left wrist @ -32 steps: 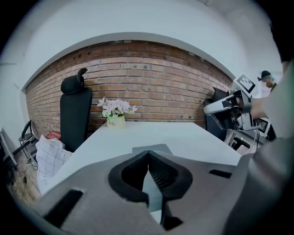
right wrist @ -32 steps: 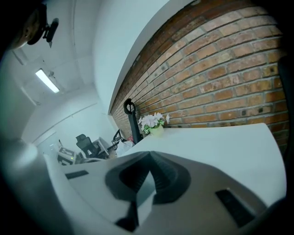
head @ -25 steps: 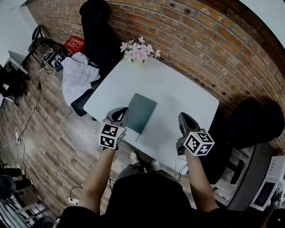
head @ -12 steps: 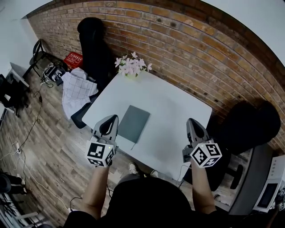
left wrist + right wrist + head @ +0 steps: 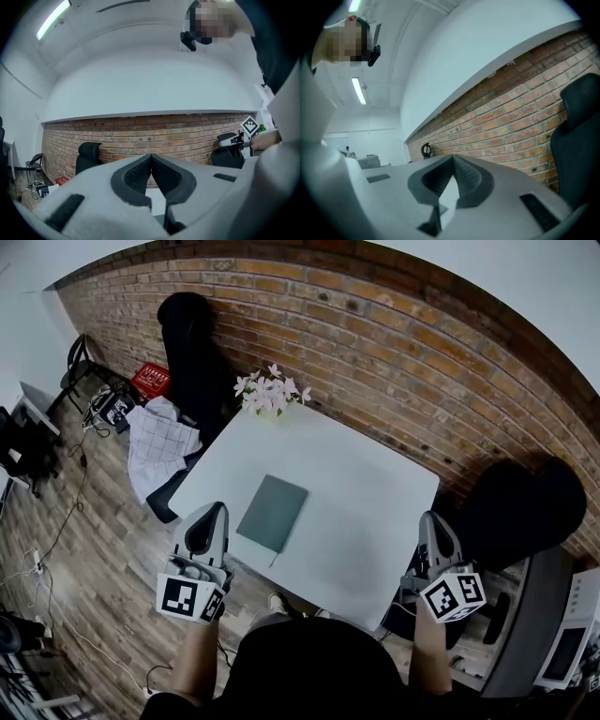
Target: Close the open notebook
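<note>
Closed notebook (image 5: 272,513) btw left tool (image 5: 212,512) & right tool (image 5: 431,518), untouched; both pressed together.

notebook (image 5: 273,513): dark grey-green
worktop (image 5: 366,493): white
wall (image 5: 394,343): red-brown brick
flowers (image 5: 269,392): pink
cloth (image 5: 157,442): white, grid-checked
floor (image 5: 103,549): brown wood planks
chair (image 5: 187,343): black

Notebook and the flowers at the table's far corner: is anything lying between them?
Nothing. In the head view, only bare white table shows between the closed notebook and the flowers.
</note>
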Available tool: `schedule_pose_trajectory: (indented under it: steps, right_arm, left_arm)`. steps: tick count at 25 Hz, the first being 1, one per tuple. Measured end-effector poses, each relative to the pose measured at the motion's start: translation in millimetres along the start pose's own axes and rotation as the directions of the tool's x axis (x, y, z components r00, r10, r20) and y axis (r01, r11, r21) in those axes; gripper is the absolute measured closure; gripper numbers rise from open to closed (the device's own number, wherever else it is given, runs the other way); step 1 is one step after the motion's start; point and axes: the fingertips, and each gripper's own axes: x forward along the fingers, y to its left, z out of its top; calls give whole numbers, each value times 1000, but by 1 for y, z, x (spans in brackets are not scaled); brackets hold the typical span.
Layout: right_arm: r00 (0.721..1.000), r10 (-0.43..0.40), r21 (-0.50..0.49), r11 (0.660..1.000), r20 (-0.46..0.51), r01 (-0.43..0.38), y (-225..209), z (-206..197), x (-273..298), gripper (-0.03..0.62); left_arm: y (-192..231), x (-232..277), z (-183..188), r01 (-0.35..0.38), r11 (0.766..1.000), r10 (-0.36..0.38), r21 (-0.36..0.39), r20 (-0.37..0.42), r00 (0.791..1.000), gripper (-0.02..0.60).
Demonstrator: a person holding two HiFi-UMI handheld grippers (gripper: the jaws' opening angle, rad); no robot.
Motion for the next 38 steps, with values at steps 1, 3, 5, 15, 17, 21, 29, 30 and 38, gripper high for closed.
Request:
schedule_pose_trajectory:
  steps: [1,3,5,15,17,21,29,30,38]
  right_arm:
    - [1000,-16,-18,1000,8,16,-3,2,-4,580]
    - [999,-43,-36,998,16,44,-8,6,-11,580]
    - [998,-65,-35,997,21,66,-13,8,-17,580]
    - [996,-80,-193,977,41,86,1,14,-19,580]
    - [997,-67,-205,976,42,74,6,14,-15,580]
    - [998,-47,-215,975,40,55,15,13,-9,580]
    - [999,-13,-236,972,47,24,32,17,-1,581]
    - [999,-11,-238,971,47,22,34,17,-1,580]
    - [999,-2,-254,967,47,14,46,16,-2,581]
  left_arm:
    - [-1,-3,3,-1,1000,1,-1,4,1000,557]
    - [-2,-8,7,-4,1000,4,-4,6,1000,557]
    - [-3,-14,10,-13,1000,13,-4,9,1000,557]
    - [1,-15,15,-38,999,38,9,23,999,557]
    - [0,-15,14,-37,999,37,7,23,999,557]
    - [2,-17,11,-37,999,37,-7,22,999,557]
    - [7,-23,11,-42,999,42,-11,27,999,557]
    - [7,-24,11,-41,999,42,-12,29,999,557]
    - [10,-30,12,-36,999,35,14,32,999,557]
